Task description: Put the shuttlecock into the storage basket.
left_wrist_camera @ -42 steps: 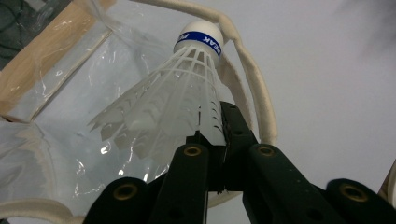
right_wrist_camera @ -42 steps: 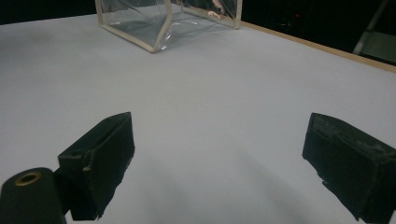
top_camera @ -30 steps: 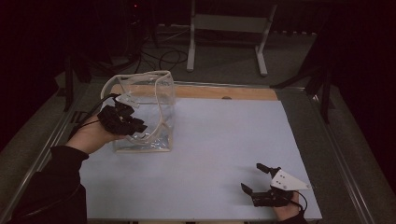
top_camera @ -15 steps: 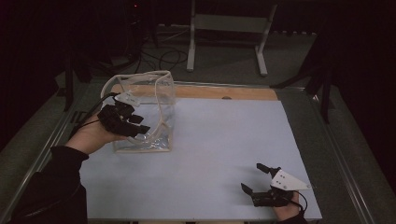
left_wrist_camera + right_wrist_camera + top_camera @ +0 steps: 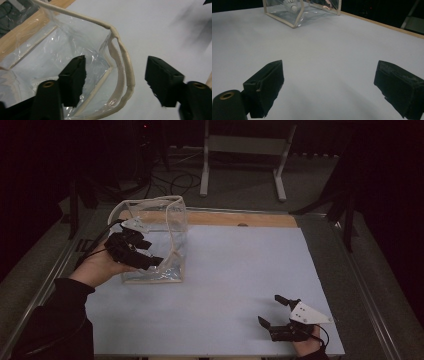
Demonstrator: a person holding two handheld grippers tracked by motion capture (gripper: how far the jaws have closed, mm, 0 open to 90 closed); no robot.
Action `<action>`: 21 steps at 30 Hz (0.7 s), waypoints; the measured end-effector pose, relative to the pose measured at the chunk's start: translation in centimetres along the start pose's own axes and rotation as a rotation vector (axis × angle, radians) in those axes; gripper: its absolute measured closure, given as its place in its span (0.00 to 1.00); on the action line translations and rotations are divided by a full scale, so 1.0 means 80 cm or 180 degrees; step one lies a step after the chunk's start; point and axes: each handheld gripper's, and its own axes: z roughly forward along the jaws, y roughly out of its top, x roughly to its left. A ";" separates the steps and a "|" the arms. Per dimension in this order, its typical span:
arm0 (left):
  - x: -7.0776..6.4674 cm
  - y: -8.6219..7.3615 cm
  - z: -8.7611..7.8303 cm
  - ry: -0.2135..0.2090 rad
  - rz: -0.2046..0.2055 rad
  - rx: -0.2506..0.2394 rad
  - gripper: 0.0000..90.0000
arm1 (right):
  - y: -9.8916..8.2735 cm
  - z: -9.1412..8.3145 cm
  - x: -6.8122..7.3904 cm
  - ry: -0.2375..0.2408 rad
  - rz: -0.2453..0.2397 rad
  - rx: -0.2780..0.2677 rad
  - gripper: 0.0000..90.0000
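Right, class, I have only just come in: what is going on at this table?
A person works at a white table with a hand-held gripper in each hand. The left hand-held gripper is at the rim of a clear plastic bag that stands open at the table's far left. Its jaws have just been opening; the bag's cream-edged rim lies between them, but the pads do not press on it. The right hand-held gripper rests open near the front right corner, with nothing between its jaws.

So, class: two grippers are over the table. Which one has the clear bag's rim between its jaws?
The left gripper: its open jaws straddle the clear bag's cream-edged rim without pressing it. The right gripper stands open over the bare white table, apart from the bag.
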 end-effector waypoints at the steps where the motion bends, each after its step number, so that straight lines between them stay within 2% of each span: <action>1: -0.001 0.000 0.000 0.0017 0.0003 0.0002 0.30 | 0.000 0.000 0.000 0.0003 -0.0001 0.0001 0.10; 6: 0.000 0.002 -0.004 -0.0005 -0.0061 -0.0045 0.18 | 0.000 0.000 0.000 0.0000 -0.0004 0.0001 0.10; 8: 0.002 0.002 -0.005 -0.0127 -0.0094 -0.0085 0.09 | 0.000 0.000 0.000 0.0002 0.0000 0.0002 0.10; 11: 0.001 0.001 -0.006 -0.0197 -0.0049 -0.0119 0.02 | 0.000 0.000 0.000 0.0003 0.0007 0.0006 0.10; 21: -0.007 -0.001 -0.007 -0.0122 0.0072 -0.0224 0.00 | 0.000 0.000 -0.001 0.0002 -0.0007 -0.0004 0.10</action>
